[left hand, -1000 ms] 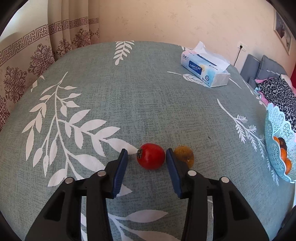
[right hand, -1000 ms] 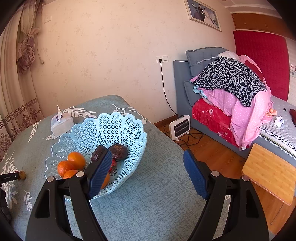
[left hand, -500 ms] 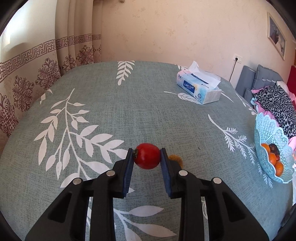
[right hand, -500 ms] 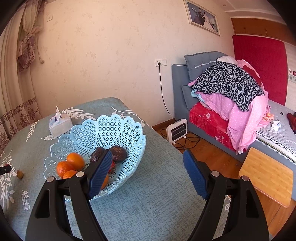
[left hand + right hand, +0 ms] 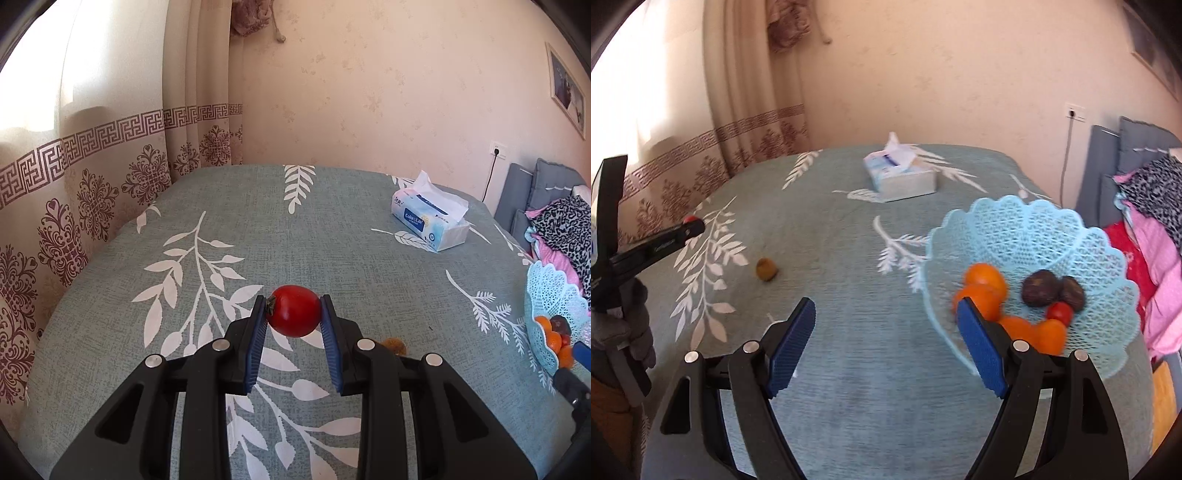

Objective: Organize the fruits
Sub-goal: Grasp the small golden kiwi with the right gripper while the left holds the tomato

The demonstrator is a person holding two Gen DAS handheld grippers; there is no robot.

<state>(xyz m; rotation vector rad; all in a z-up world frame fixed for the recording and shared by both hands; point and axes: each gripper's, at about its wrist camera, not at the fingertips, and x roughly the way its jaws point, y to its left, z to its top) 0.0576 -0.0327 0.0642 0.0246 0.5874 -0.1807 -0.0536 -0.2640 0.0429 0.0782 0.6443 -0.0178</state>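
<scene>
Round red glossy fruit [image 5: 293, 311], like a small tomato with a dry calyx, pinched between blue ribbed pads of left gripper [image 5: 293, 314], lifted above grey-green leaf-printed tablecloth [image 5: 332, 229]. Risk: smooth round skin, grip only at the pad tips, so may slip or roll out on the way to the light blue lattice plastic basket [image 5: 1034, 236] at far right; too hard squeeze may bruise. Left jaws just closed, now tight on fruit. Right gripper [image 5: 886, 341] spread wide, empty, near the basket rim. Small brownish-yellow fruit [image 5: 766, 269] waiting on cloth.
</scene>
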